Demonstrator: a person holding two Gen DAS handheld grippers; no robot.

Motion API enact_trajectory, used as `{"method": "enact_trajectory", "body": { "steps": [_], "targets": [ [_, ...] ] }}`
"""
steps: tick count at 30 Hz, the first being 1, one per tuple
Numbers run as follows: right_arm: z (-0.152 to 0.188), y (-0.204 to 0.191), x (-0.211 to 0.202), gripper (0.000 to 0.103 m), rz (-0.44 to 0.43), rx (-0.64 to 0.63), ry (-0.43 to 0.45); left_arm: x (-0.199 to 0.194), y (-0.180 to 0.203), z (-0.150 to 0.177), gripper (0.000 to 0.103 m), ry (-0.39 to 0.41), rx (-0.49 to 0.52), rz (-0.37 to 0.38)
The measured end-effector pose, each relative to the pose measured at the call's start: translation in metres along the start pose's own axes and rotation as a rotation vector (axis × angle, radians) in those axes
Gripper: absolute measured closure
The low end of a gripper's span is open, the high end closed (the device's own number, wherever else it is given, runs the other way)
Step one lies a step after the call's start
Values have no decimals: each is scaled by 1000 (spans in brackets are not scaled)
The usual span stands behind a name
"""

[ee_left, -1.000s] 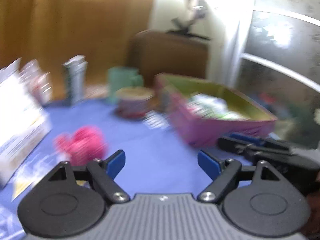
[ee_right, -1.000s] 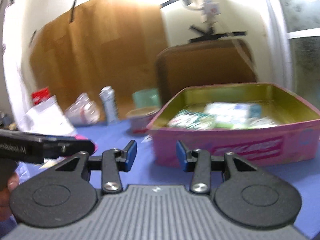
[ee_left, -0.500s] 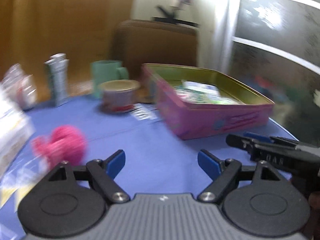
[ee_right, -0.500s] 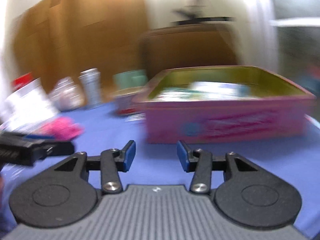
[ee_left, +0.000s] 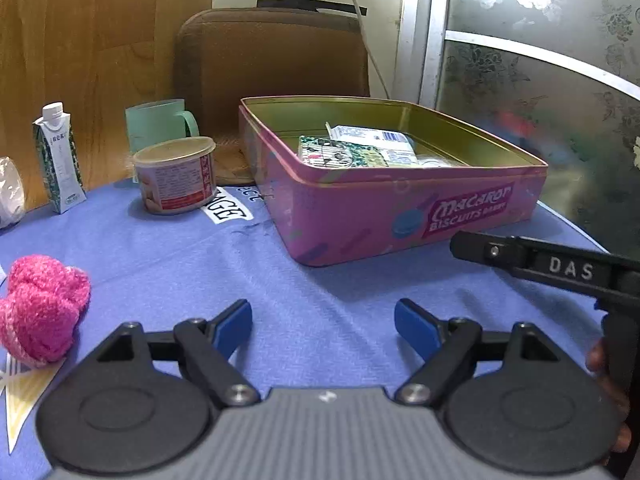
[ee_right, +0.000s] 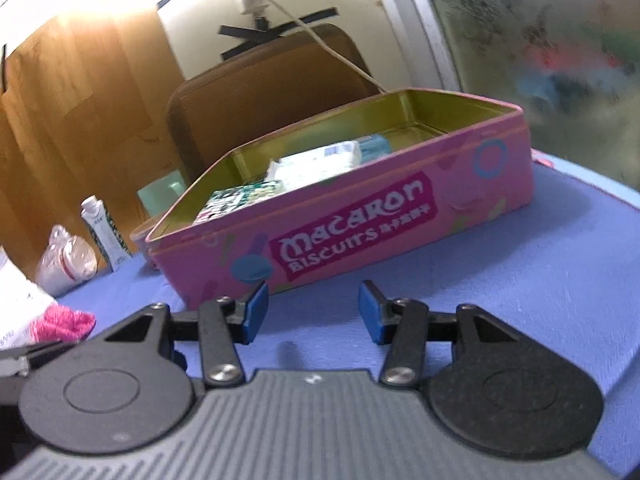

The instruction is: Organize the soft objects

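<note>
A fluffy pink soft ball (ee_left: 40,308) lies on the blue tablecloth at the left, beside my left gripper (ee_left: 323,326), which is open and empty. It also shows at the left edge of the right wrist view (ee_right: 60,324). An open pink biscuit tin (ee_left: 400,212) holds soft packets (ee_left: 344,152) and stands ahead to the right. My right gripper (ee_right: 309,312) is open and empty, just in front of the tin's wall (ee_right: 360,220). Its body shows in the left wrist view (ee_left: 560,268).
A lidded tub (ee_left: 176,176), a green mug (ee_left: 158,122) and a small carton (ee_left: 60,160) stand at the back left. A brown chair back (ee_left: 272,60) is behind the table. A plastic bag (ee_right: 66,260) lies left.
Both grippers have swung, the left view turning left to right so the tin sits more central. The right gripper has tilted and come closer to the tin. Both stay open.
</note>
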State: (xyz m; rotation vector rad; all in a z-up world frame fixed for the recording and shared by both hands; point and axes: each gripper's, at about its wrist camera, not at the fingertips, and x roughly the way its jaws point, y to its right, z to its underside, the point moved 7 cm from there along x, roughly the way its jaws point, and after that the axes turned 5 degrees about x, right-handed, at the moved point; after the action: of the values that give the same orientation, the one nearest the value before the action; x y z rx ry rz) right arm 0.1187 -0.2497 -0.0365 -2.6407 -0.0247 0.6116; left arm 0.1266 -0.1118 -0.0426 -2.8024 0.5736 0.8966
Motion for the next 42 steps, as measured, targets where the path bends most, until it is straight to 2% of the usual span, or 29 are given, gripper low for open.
{"method": "enact_trajectory", "body": {
  "steps": [3,12,16,19,42],
  "targets": [
    [1,-5,-5,50,-6,-35,20,-1,0,0,22,-1,2,-11],
    [1,-3,-6,50,-16,-33,20,0,-2,0,20,5,4,-15],
    [1,-3,-6,49,-20,-37,16,-3,-1,-1,15,20,11,-19],
    [2,-4,-8,43,-20,-40,21,-3,0,-1,15,23,20,-21],
    [3,-8,-11,43,-17,-53,34,-6,1,-3,12,41,23,-25]
  ]
}}
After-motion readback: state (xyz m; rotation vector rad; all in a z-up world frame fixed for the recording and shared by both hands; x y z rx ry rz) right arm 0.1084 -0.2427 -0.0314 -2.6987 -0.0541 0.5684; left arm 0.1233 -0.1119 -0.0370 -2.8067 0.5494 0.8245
